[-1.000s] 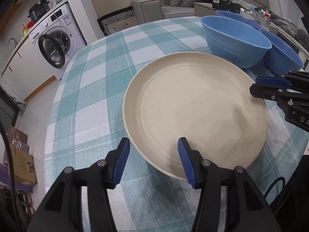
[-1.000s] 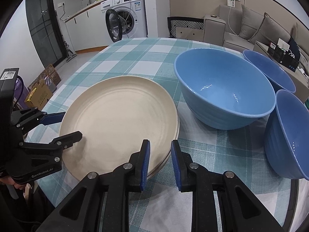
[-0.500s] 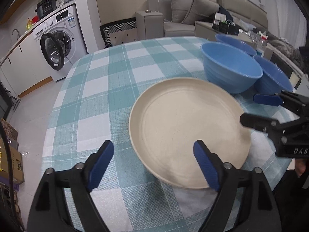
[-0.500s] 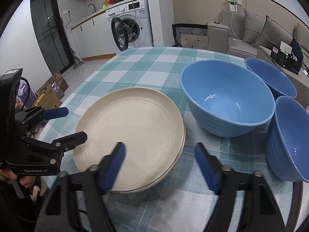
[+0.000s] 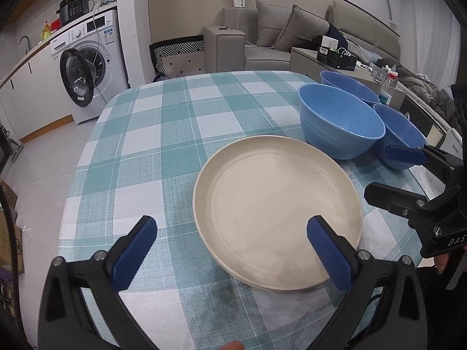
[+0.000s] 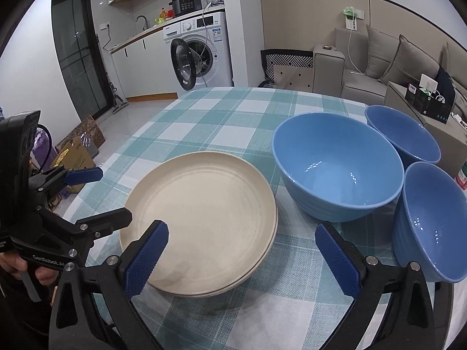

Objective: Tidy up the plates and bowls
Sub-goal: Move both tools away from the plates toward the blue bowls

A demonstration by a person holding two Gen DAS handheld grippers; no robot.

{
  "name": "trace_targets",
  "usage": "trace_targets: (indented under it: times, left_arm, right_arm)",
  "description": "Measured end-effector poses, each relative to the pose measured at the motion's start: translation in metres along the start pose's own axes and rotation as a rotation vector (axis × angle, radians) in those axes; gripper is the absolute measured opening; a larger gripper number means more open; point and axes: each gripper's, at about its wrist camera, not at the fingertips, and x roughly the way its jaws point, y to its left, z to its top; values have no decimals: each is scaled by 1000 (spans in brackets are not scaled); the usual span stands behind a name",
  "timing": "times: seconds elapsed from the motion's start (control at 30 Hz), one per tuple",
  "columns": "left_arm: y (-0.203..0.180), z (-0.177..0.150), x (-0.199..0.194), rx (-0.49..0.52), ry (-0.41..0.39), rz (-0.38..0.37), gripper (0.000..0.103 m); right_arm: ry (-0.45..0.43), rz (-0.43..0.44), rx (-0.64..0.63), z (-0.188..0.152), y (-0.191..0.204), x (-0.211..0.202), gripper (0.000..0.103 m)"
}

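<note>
A stack of cream plates (image 5: 277,210) (image 6: 201,221) lies flat on the checked tablecloth. Three blue bowls stand to its right: a large one (image 6: 335,175) (image 5: 341,122), one behind it (image 6: 402,137) (image 5: 347,87), and one nearer (image 6: 429,218) (image 5: 402,137). My left gripper (image 5: 232,233) (image 6: 112,194) hovers over the stack's near-left rim with its jaws opening wide and its pads clear of the plate. My right gripper (image 6: 242,233) (image 5: 379,172) hangs above the stack's near-right rim, its jaws also opening, and grips nothing.
The round table (image 5: 140,151) drops off at its left and near edges. Beyond it are a washing machine (image 6: 201,55) with its door open, a grey sofa (image 5: 277,40) and cardboard boxes (image 6: 76,157) on the floor. A bottle (image 5: 386,87) stands behind the bowls.
Both grippers have opened wide, let go of the plate's rim and risen a little. The plate stays flat on the table and the bowls have not moved.
</note>
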Motion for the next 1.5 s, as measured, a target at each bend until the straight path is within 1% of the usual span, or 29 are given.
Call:
trace_targets:
  times: [0.3,0.5,0.6,0.7,0.8,0.9,1.0,1.1,1.23,1.37,1.5]
  left_arm:
    - [-6,6,0,2,-11,-20,103]
    - [-15,13,-1,13,-30,-38,103]
    - [-16,17,3,-9,-22,-48,103]
    - [-18,21,6,-27,-22,-45,103]
    - [-21,29,7,-45,-21,-62,103]
    - [-25,39,8,-57,-17,-71,103]
    - [-33,51,7,-49,-29,-69,103]
    - [-44,65,10,-24,-31,-77,103]
    - [-65,83,18,33,-34,-66,103]
    - [-81,100,25,49,-35,-90,103]
    - [-98,113,33,84,-34,-90,103]
  right_arm:
    - [-36,-8,-3,6,-6,-17,102]
    - [-69,-11,38,9,-16,-31,102]
    - [-82,-2,46,9,-19,-36,102]
    - [-86,-20,44,9,-23,-43,102]
    - [-92,-33,63,10,-31,-47,102]
    - [-91,-39,68,10,-42,-56,102]
    - [-101,-86,68,14,-57,-71,102]
    - [-133,-116,80,18,-77,-92,102]
    - [-158,-153,90,14,-103,-116,102]
    - [-134,-140,118,9,-130,-129,102]
    - [-97,-122,140,6,-151,-129,102]
